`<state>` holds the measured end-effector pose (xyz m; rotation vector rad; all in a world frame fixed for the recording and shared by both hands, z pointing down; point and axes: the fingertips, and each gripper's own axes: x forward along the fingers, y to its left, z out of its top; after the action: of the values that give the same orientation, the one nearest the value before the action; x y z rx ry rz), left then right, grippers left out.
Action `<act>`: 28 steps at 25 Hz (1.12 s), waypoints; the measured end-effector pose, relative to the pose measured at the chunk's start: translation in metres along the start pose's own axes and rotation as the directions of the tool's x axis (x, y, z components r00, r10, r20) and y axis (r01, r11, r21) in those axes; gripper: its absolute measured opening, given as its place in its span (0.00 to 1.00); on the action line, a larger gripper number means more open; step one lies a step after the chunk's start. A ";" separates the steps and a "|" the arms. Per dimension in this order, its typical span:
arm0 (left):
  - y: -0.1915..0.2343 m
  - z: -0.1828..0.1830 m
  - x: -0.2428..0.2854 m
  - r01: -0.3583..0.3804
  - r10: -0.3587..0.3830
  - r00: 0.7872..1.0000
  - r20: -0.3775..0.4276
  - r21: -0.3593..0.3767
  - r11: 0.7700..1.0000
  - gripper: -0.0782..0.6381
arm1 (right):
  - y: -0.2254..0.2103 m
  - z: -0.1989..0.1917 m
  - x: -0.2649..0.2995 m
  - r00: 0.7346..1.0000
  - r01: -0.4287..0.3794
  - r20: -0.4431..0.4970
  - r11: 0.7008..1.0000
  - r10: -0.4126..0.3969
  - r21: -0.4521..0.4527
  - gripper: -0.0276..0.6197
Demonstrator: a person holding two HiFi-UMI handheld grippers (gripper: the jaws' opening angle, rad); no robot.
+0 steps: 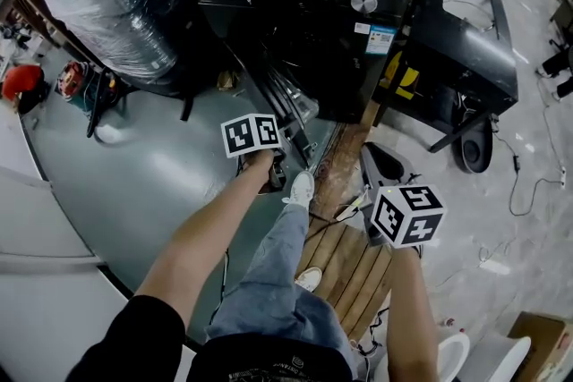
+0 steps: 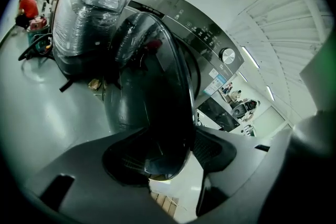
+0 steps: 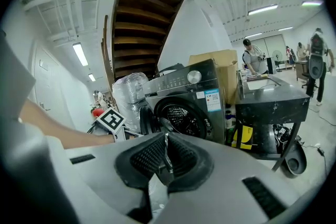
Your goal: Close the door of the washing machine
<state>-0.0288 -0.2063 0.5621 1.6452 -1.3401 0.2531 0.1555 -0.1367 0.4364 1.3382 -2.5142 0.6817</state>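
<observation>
My left hand-held gripper (image 2: 170, 157) has its jaws apart around the dark round glass door (image 2: 152, 92); my right hand-held gripper (image 3: 166, 152) is pinched closed, empty.

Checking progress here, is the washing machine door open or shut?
Open: the door stands swung out beside the exposed drum, in the right gripper view.

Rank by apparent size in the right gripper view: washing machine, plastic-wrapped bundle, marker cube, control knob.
1. washing machine
2. plastic-wrapped bundle
3. marker cube, nearer the camera, so it looks relatively large
4. control knob
</observation>
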 end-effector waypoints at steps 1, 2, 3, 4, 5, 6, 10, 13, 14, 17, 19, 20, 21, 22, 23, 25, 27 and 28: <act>-0.003 0.001 0.003 0.007 -0.007 1.000 0.001 0.001 1.000 0.47 | -0.001 0.001 0.003 1.000 0.000 -0.002 1.000 0.000 0.000 0.08; -0.005 0.003 0.007 0.015 -0.015 1.000 0.001 0.003 1.000 0.48 | -0.002 0.001 0.007 1.000 0.000 -0.004 1.000 0.000 -0.001 0.08; -0.008 0.005 0.010 0.023 -0.023 1.000 -0.002 0.007 1.000 0.48 | -0.003 0.002 0.011 1.000 0.001 -0.006 1.000 -0.001 -0.001 0.08; -0.011 0.005 0.013 0.034 -0.034 0.999 -0.008 0.013 0.999 0.49 | -0.004 0.002 0.015 1.000 0.002 -0.008 1.000 -0.002 0.000 0.08; -0.013 0.006 0.016 0.045 -0.045 0.999 -0.014 0.018 0.999 0.50 | -0.005 0.002 0.019 1.000 0.003 -0.008 1.000 -0.003 0.002 0.08; -0.015 0.006 0.019 0.054 -0.053 0.998 -0.019 0.023 0.998 0.50 | -0.005 0.002 0.022 1.000 0.003 -0.009 1.000 -0.003 0.006 0.08; -0.023 0.010 0.029 0.060 -0.060 0.998 -0.033 0.017 0.998 0.52 | -0.009 0.002 0.039 1.000 0.004 -0.013 1.000 -0.004 0.012 0.08; -0.028 0.013 0.037 0.063 -0.063 0.997 -0.040 -0.002 0.998 0.52 | -0.013 0.001 0.051 1.000 0.007 -0.012 1.000 -0.007 0.024 0.08; -0.031 0.014 0.041 0.067 -0.067 0.997 -0.043 -0.010 0.998 0.53 | -0.016 0.001 0.055 1.000 0.010 -0.014 1.000 -0.009 0.028 0.08; -0.037 0.017 0.050 0.074 -0.075 0.996 -0.051 -0.034 0.997 0.54 | -0.021 0.000 0.061 1.000 0.019 -0.020 0.999 -0.018 0.038 0.08; -0.041 0.020 0.057 0.070 -0.073 0.996 -0.048 -0.050 0.996 0.55 | -0.025 0.003 0.064 1.000 0.024 -0.021 0.999 -0.023 0.042 0.08; -0.044 0.022 0.060 0.067 -0.069 0.997 -0.044 -0.059 0.996 0.55 | -0.028 0.005 0.066 0.999 0.028 -0.020 0.999 -0.027 0.043 0.08; -0.046 0.024 0.064 0.062 -0.065 0.997 -0.041 -0.066 0.996 0.55 | -0.031 0.007 0.067 0.999 0.031 -0.018 0.999 -0.030 0.044 0.08; -0.049 0.026 0.067 0.057 -0.060 0.997 -0.038 -0.072 0.996 0.55 | -0.034 0.009 0.068 0.999 0.035 -0.016 0.998 -0.034 0.045 0.08; -0.051 0.028 0.070 0.052 -0.055 0.998 -0.037 -0.078 0.996 0.55 | -0.037 0.010 0.069 0.999 0.039 -0.014 0.998 -0.038 0.046 0.08; -0.055 0.031 0.077 0.047 -0.051 0.998 -0.036 -0.091 0.995 0.55 | -0.044 0.012 0.070 0.999 0.048 -0.012 0.998 -0.048 0.049 0.08; -0.058 0.033 0.083 0.050 -0.055 0.998 -0.042 -0.105 0.993 0.56 | -0.050 0.014 0.071 0.998 0.057 -0.009 0.997 -0.057 0.055 0.08; -0.060 0.034 0.086 0.053 -0.058 0.997 -0.047 -0.112 0.992 0.56 | -0.053 0.015 0.071 0.998 0.061 -0.007 0.996 -0.061 0.058 0.08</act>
<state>0.0407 -0.2911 0.5697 1.5710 -1.2473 0.1827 0.1595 -0.2216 0.4667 1.4247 -2.4561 0.7498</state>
